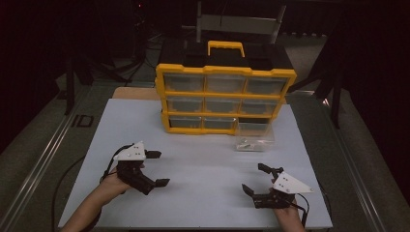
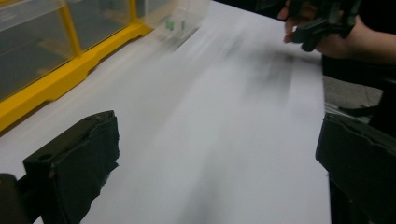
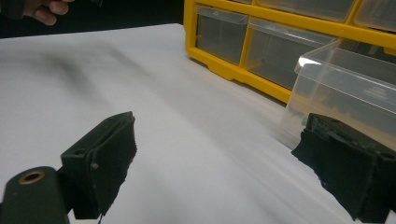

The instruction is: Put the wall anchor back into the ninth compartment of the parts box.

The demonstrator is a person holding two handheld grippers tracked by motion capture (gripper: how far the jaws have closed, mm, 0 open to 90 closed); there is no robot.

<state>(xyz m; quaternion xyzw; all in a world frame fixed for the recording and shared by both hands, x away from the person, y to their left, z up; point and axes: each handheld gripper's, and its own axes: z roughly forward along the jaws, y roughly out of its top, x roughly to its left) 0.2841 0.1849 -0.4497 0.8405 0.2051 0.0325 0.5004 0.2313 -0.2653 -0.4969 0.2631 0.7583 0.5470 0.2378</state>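
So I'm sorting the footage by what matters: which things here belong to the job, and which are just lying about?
Part of the job:
clear drawer, pulled out onto the table, small parts inside
yellow drawer cabinet, one slot empty
left gripper, open
right gripper, open

Just lying about:
white table top
metal frame behind the cabinet

The small parts inside the clear drawer (image 1: 254, 137) are too small to identify in the high view, and the left gripper view smears them into green specks. The organiser (image 2: 56, 51) is cut off by both gripper views' edges.
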